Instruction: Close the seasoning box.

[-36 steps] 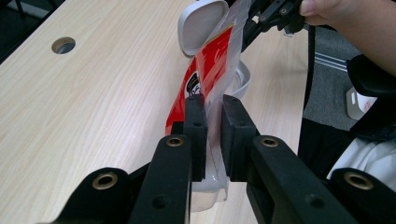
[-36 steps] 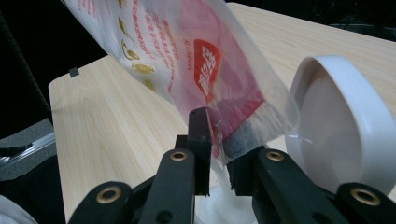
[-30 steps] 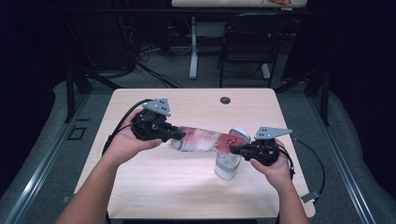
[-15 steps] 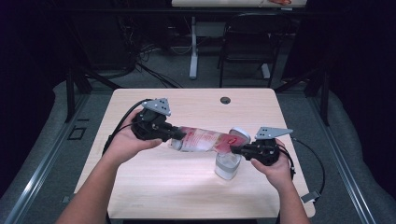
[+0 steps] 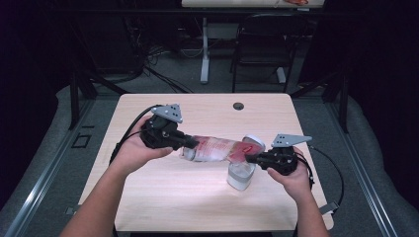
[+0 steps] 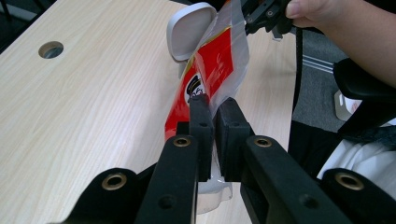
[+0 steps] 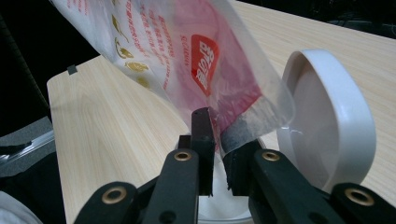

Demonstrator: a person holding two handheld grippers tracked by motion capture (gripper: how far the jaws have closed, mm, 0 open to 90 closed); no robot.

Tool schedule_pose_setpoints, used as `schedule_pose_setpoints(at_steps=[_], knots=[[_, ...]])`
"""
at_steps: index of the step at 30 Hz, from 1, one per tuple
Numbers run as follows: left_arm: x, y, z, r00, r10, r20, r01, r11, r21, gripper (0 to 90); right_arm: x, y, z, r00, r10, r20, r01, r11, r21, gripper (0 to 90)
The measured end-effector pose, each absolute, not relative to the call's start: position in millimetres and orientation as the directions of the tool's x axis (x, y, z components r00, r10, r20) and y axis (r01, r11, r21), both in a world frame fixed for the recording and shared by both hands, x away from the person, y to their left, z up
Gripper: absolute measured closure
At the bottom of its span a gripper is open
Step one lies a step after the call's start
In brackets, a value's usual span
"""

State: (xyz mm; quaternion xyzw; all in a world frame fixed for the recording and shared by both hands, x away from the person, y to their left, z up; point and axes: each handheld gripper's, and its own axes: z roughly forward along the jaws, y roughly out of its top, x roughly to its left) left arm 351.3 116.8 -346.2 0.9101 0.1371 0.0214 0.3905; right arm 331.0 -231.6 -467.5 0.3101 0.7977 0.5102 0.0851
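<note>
A clear plastic pouch [image 5: 217, 148] with red print hangs stretched between both grippers above the table [image 5: 188, 197]. My left gripper [image 5: 190, 144] is shut on its left end; in the left gripper view the jaws [image 6: 214, 105] have just been closing, with the film [image 6: 217, 60] pinched between them. My right gripper [image 5: 249, 159] is shut on the other end. There the jaws [image 7: 215, 121] have just eased slightly, but the pads still press on the pouch [image 7: 187, 51]. Below that end stands a white container [image 5: 239, 177] with its round lid [image 7: 327, 121] flipped up.
A cable hole [image 5: 238, 106] sits near the table's far edge. Black cables trail from both grippers over the table's sides. A chair [image 5: 262, 44] and a desk leg [image 5: 204, 49] stand on the floor beyond the table.
</note>
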Motion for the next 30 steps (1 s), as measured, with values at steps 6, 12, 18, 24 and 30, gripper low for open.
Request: schedule_pose_setpoints(at_steps=[6,12,18,24,30], knots=[[350.8,116.9,-345.2,0.962,0.266,-0.066,0.232,-0.659,0.716,86.8,330.1,-231.7,-467.1,-0.796,0.577,0.181,0.408,0.292,0.865,83.8],[349.2,116.0,-343.3,0.964,0.259,-0.061,0.224,-0.666,0.711,86.9,327.3,-228.0,-463.8,-0.796,0.581,0.172,0.412,0.311,0.856,83.9],[347.2,117.8,-339.1,0.964,0.26,-0.057,0.221,-0.664,0.714,86.9,324.1,-223.4,-462.3,-0.795,0.582,0.171,0.415,0.316,0.853,84.0],[346.3,117.0,-339.3,0.964,0.257,-0.063,0.223,-0.666,0.712,86.8,321.2,-224.0,-463.1,-0.798,0.576,0.177,0.414,0.311,0.855,84.0],[347.8,114.2,-339.5,0.964,0.257,-0.065,0.226,-0.667,0.71,86.8,321.6,-226.2,-465.0,-0.796,0.577,0.184,0.416,0.3,0.858,84.0]])
